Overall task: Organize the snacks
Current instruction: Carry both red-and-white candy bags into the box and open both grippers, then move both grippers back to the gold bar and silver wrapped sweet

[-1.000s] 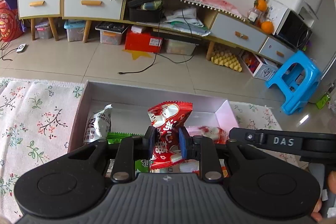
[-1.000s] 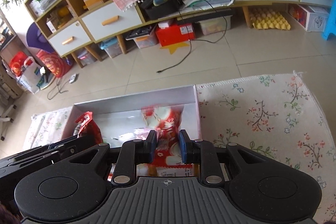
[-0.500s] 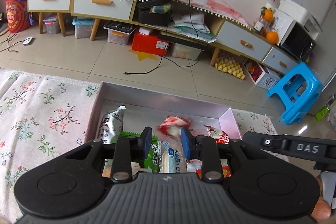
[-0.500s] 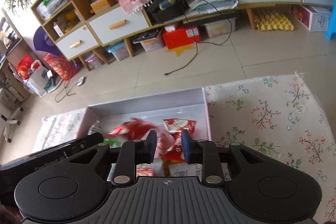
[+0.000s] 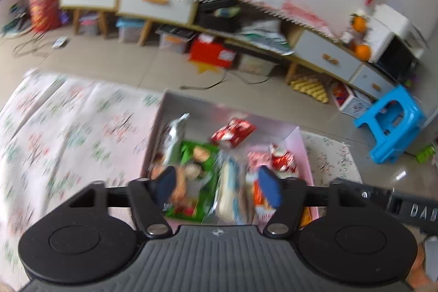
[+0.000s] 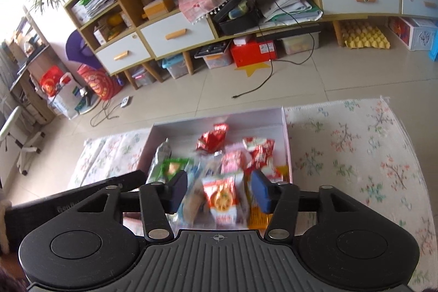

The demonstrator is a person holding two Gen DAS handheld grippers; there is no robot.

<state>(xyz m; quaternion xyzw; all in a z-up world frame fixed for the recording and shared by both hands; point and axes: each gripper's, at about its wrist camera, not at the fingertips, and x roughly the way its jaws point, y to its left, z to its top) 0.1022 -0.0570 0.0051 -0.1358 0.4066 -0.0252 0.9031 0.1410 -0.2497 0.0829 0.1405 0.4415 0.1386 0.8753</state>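
On the floor ahead of you lies 1 floral rug (image 6: pixel 356 155), w/ 1 shallow open box (image 6: pixel 286 144) set on it. Box walls read grey-to-pink; its far wall sits near the rug's far edge.

Snack packets inside the box, approx. count 8 (motion blur in left wrist view; exact no. cannot be confirmed):
- 1 green packet (image 5: pixel 198 171), left-centre.
- 1 pale blue-white packet (image 5: pixel 228 190), centre, beside the green one.
- 1 orange-front packet (image 6: pixel 223 199), near end of box.
- 1 silver packet (image 5: pixel 173 138), leaning at the left wall.
- 1 pink packet (image 6: pixel 232 159), centre-right.
- 2 red packets: one (image 6: pixel 212 138) lying alone toward the far wall, one (image 6: pixel 260 151) at the right wall.
- 1 yellow-orange packet (image 6: pixel 256 218), near-right corner.

Grippers, 2 units:
- Left gripper (image 5: pixel 217 184): jaws opening, spread wide. Nothing between the pads; no contact w/ any packet. It hangs above the box contents.
- Right gripper (image 6: pixel 219 190): jaws opening, spread less wide than the left. Pads clear of all packets; the orange-front packet shows in the gap below them, not gripped.
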